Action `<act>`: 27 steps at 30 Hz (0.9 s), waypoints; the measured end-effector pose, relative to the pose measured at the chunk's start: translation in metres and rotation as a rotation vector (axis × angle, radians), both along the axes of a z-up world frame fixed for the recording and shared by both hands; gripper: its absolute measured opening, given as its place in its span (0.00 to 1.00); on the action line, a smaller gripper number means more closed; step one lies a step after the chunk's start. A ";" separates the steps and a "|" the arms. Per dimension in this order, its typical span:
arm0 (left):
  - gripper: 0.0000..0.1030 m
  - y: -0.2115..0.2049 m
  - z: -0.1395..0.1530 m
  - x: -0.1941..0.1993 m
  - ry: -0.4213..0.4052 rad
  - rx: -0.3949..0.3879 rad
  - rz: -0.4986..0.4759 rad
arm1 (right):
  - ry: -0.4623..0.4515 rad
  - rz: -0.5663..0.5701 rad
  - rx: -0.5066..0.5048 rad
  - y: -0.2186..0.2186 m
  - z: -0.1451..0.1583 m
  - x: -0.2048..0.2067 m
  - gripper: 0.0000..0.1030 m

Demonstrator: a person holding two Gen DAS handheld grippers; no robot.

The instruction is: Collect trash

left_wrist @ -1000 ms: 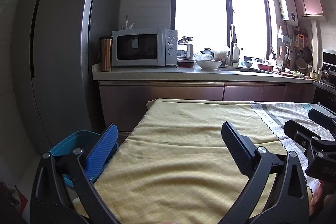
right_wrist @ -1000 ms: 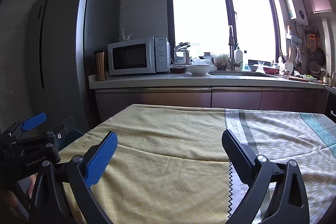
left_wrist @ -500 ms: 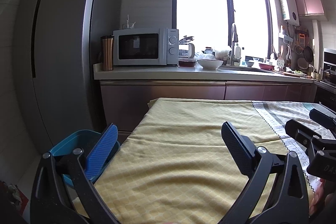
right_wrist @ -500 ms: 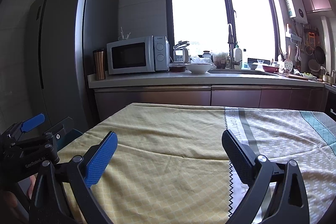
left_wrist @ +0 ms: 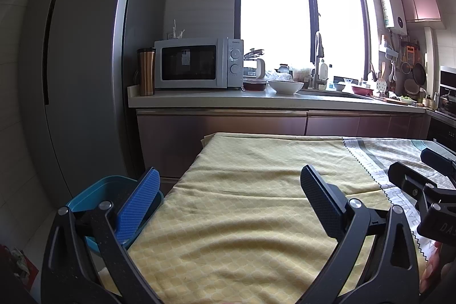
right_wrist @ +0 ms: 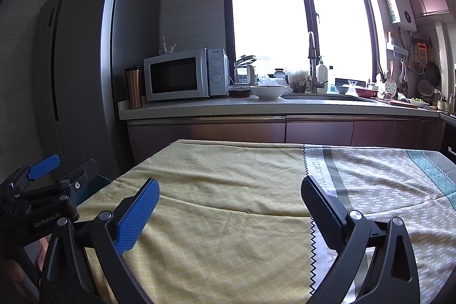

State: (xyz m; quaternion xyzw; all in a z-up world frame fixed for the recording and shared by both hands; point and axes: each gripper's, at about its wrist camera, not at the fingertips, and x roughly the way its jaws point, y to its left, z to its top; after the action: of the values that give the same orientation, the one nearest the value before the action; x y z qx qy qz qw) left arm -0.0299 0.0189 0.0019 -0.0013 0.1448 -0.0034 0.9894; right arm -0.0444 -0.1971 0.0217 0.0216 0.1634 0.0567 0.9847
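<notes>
left wrist view: left gripper (left_wrist: 229, 195) is hanging over the near left part of the table w/ jaws spread wide, nothing btwn them. blue finger pad (left_wrist: 139, 202) is sitting in front of a teal trash bin (left_wrist: 94, 190) that's standing on the floor just beside the table's left edge; can't tell what's inside it. no loose trash is showing on the yellow tablecloth (left_wrist: 256, 190), which is lying a bit wrinkled, w/ a grey-white patterned section (left_wrist: 399, 155) to the right. right gripper (left_wrist: 427, 184) is poking in at the right edge, its state not readable from here.

right wrist view: right gripper (right_wrist: 229, 204) is also hovering over the cloth, jaws released and wide apart, holding nothing. left gripper is showing at the far left, near the table corner, partly covering the bin. behind the table, a counter (right_wrist: 270, 106) is carrying a white microwave (right_wrist: 185, 74), a copper tumbler (right_wrist: 133, 87) beside it, a white bowl (right_wrist: 269, 91) and a sink faucet (right_wrist: 312, 61). a grey fridge (right_wrist: 85, 61) is standing left of the counter, bright window (right_wrist: 296, 19) behind
</notes>
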 end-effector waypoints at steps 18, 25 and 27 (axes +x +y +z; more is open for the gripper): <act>0.95 0.000 -0.001 0.001 0.000 0.000 0.006 | -0.002 -0.002 0.004 0.001 0.000 0.000 0.93; 0.95 0.000 0.000 0.000 0.000 -0.001 0.007 | -0.001 -0.002 0.005 0.001 0.000 -0.001 0.93; 0.95 0.000 0.000 0.000 0.000 -0.004 0.006 | -0.002 -0.002 0.005 0.001 0.000 -0.001 0.93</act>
State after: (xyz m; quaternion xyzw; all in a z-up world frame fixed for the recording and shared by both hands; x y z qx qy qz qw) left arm -0.0295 0.0191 0.0015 -0.0035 0.1450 -0.0006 0.9894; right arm -0.0449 -0.1956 0.0217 0.0240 0.1622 0.0560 0.9849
